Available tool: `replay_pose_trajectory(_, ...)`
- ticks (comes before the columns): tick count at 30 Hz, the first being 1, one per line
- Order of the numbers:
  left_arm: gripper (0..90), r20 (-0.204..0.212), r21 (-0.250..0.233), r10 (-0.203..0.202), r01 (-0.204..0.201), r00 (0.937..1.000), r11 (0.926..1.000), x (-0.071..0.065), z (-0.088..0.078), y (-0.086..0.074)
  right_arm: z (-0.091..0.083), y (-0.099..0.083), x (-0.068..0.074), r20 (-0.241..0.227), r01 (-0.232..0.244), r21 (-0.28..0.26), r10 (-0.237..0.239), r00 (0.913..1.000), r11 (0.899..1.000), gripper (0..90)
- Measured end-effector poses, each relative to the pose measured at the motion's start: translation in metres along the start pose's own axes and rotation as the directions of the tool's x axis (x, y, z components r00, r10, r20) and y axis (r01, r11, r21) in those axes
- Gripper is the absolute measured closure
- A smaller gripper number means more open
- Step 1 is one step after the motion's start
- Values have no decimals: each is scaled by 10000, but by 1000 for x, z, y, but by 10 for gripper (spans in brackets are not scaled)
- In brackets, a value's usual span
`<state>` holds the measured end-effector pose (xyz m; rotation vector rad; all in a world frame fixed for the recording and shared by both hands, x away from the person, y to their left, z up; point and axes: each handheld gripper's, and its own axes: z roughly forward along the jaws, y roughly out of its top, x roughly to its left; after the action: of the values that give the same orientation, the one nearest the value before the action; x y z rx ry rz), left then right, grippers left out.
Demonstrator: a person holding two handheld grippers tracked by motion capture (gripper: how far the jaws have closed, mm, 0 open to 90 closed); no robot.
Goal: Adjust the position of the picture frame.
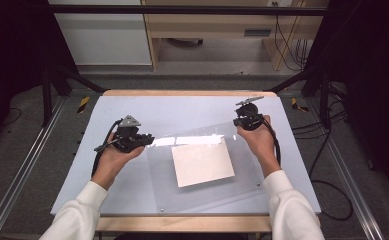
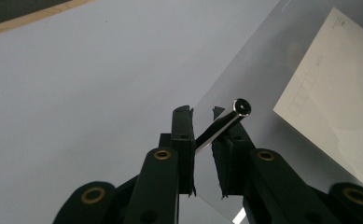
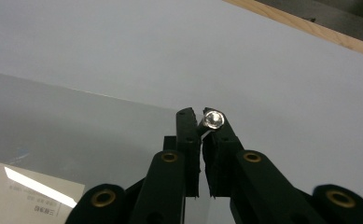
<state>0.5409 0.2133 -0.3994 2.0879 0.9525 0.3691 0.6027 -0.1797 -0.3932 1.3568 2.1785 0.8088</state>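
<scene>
Your table (image 1: 132,107) has a pale blue-grey top with a light wood edge. On it lies a clear acrylic sheet (image 1: 242,172), glossy with a white streak of glare, and a white paper (image 1: 202,162) with faint grey printed boxes and text. Both of your grippers, left (image 2: 202,114) and right (image 3: 201,116), are black with brass-coloured rivets. Each jaw pair grips a shiny silver metal pin (image 2: 223,123), dark at its tip in the left gripper view, bright in the right one (image 3: 212,120). Your sleeves (image 1: 79,210) are white.
</scene>
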Motion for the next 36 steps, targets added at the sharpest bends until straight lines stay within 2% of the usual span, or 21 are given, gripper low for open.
replay_pose_trajectory(5, 780, 100, 1, -192, 192, 9998, 9998, 7, -2, -3, 1, 4, 9, 22, 128, 83, -129, 9999, 9999, 857)
replay_pose_trajectory(12, 778, 99, -54, -245, 246, 9996, 9997, 19, -12, -2, -5, 7, 20, -5, 277, 118, -277, 9996, 9995, 857)
replay_pose_trajectory(21, 779, 145, -108, -28, 29, 9999, 9999, 19, -29, 9, -28, 7, 29, 81, 230, -5, -230, 9997, 9997, 857)
replay_pose_trajectory(24, 779, 330, 81, 99, -102, 9994, 9999, 22, -33, 13, -38, 2, 32, 37, 35, -35, -35, 10000, 10000, 856)
replay_pose_trajectory(26, 780, 347, 90, 53, -56, 9994, 9999, 24, -32, 14, -39, 0, 34, 42, -14, -33, 14, 10000, 10000, 856)
replay_pose_trajectory(32, 782, 366, 550, 118, -138, 9993, 9984, 35, -22, 16, -32, -10, 40, -33, -140, 217, 140, 9999, 9997, 857)
replay_pose_trajectory(36, 782, 421, 613, -30, 5, 9991, 9981, 44, -2, 13, -20, -15, 38, 13, -225, 440, 225, 9997, 9988, 857)
